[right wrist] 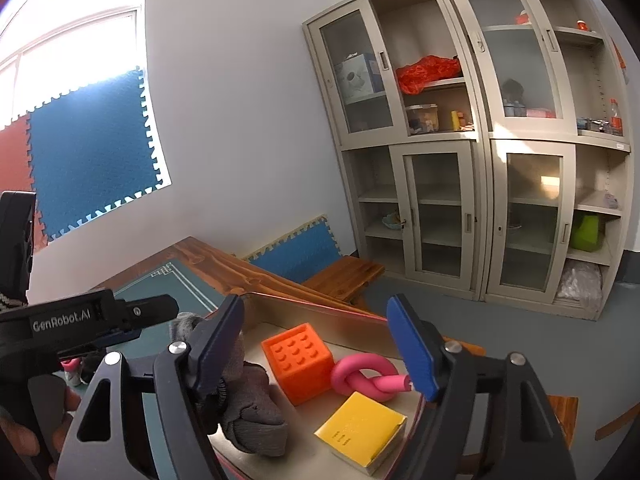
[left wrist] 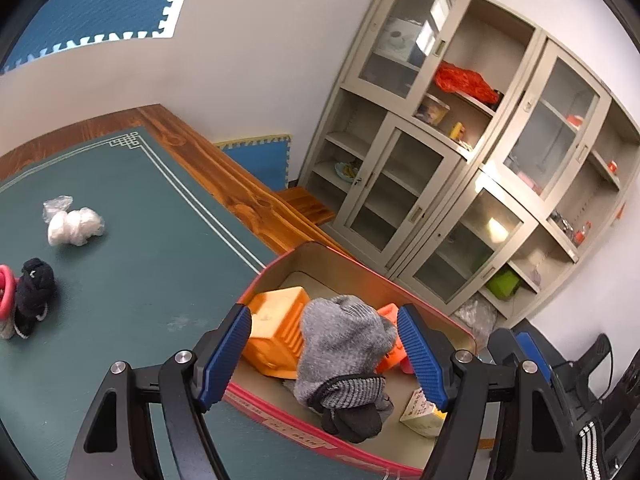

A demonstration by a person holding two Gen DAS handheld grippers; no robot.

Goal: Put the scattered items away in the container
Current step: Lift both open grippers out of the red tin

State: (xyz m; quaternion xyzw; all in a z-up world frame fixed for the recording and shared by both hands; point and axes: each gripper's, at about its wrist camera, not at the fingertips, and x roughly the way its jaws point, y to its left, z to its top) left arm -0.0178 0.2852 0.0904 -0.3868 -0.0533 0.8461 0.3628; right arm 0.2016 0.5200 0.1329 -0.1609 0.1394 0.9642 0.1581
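grey knitted sock bundle (left wrist: 344,356) lies inside the red-rimmed cardboard container (left wrist: 280,420), leaning over the orange plastic studded block (left wrist: 276,332). its long axis runs from the far rounded end down to the dark cuff near my side.

my left fingers (left wrist: 326,360) stand wide apart, one blue ribbed pad on each side of the sock. neither pad seems to press it, so i judge it let go and resting in the box. my right fingers (right wrist: 316,348) are also parted, over the same container, with nothing between them; in the right wrist view the sock sits against the left-hand finger, and the orange block, a pink knotted foam tube (right wrist: 366,378) and a small yellow card box (right wrist: 362,434) lie below.

still out on the green bench mat (left wrist: 140,260): a white wad wrapped in clear plastic (left wrist: 74,222) and a dark navy knitted sock bundle (left wrist: 34,292) with a pink ring-shaped thing (left wrist: 6,292) beside it at the edge of the left wrist view.

key relation: the remaining items lie well away to the left of the container, on my left-hand side. left fingers are the nearer pair. judgement: next pick falls to the left, and the dark sock looks closest. i cannot tell its long axis well, since the picture bends there.
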